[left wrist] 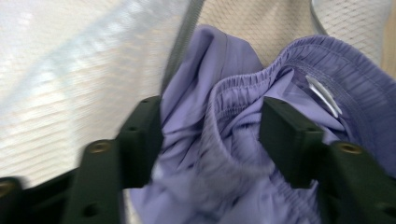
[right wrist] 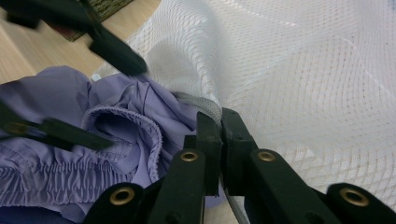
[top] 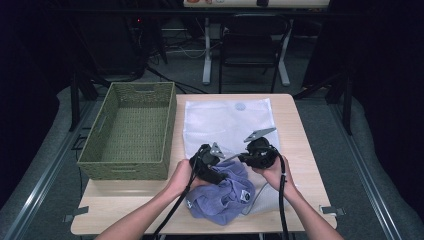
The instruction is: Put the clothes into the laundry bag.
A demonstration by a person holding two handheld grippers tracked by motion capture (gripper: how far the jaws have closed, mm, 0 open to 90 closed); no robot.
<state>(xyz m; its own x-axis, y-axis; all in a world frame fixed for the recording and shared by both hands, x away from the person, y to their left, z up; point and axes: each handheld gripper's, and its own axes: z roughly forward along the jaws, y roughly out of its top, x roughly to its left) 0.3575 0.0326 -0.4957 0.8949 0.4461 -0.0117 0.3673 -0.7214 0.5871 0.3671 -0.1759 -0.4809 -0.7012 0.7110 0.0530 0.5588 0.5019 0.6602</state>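
- Your right gripper (right wrist: 219, 140) is clenched on the grey rim of the mesh bag (top: 227, 120).
- Your left gripper (left wrist: 210, 135) is spread, purple shorts (left wrist: 233, 154) bunched between its jaws, beside the bag mouth.
- Risk: a weak rim pinch slips, closing the mouth and snagging the shorts outside.

One green basket (top: 128, 131), one mesh bag (top: 227, 120), one purple garment (top: 222, 192)

left gripper (left wrist: 210, 135) fingers apart, straddling purple garment (left wrist: 243, 93) waistband | white mesh bag (left wrist: 84, 60) beside it
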